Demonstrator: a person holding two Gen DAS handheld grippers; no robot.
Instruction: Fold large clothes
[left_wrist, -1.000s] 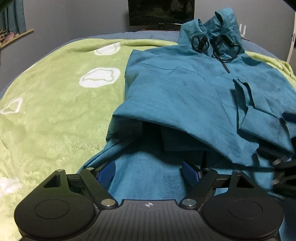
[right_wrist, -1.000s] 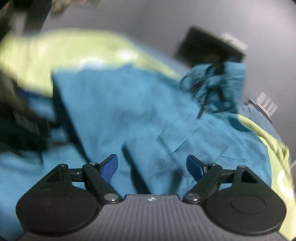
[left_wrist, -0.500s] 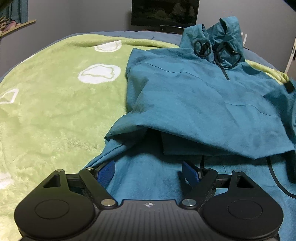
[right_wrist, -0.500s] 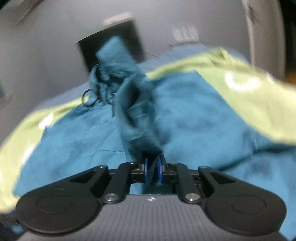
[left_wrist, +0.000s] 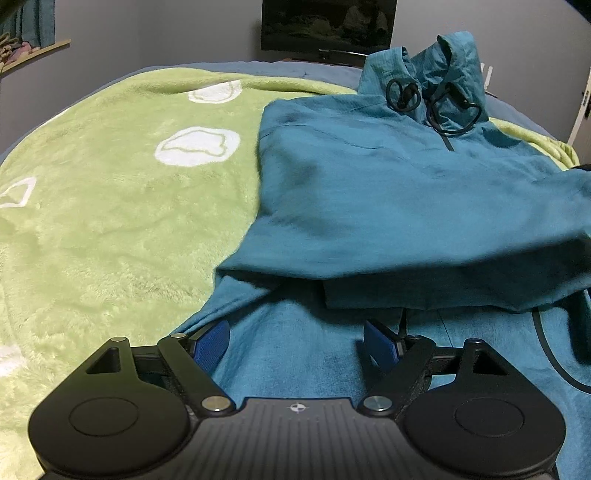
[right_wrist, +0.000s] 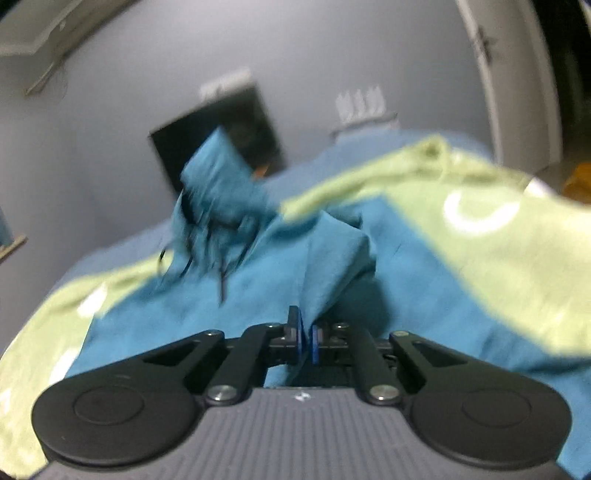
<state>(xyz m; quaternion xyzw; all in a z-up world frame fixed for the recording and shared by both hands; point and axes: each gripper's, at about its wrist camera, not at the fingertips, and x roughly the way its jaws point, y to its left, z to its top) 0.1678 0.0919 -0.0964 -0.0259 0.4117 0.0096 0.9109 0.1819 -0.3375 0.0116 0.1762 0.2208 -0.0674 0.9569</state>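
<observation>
A teal hooded jacket (left_wrist: 388, 199) lies on a green blanket (left_wrist: 110, 221), hood with black drawstrings (left_wrist: 432, 103) at the far end and its lower part folded up over the body. My left gripper (left_wrist: 297, 341) is open and empty, low over the jacket's near part. My right gripper (right_wrist: 306, 338) is shut on a bunched fold of the jacket (right_wrist: 332, 258) and holds it lifted; this view is blurred by motion.
The blanket (right_wrist: 498, 240) has white blob patterns and covers a bed with a blue sheet (left_wrist: 258, 68). A dark screen (left_wrist: 328, 26) stands against the grey wall beyond the bed. A door (right_wrist: 517, 74) stands at the right.
My right gripper went from open to shut on jacket fabric and has lifted it, swinging to the right. The sleeve that lay across the jacket's right side is gone. My left gripper stays open.
</observation>
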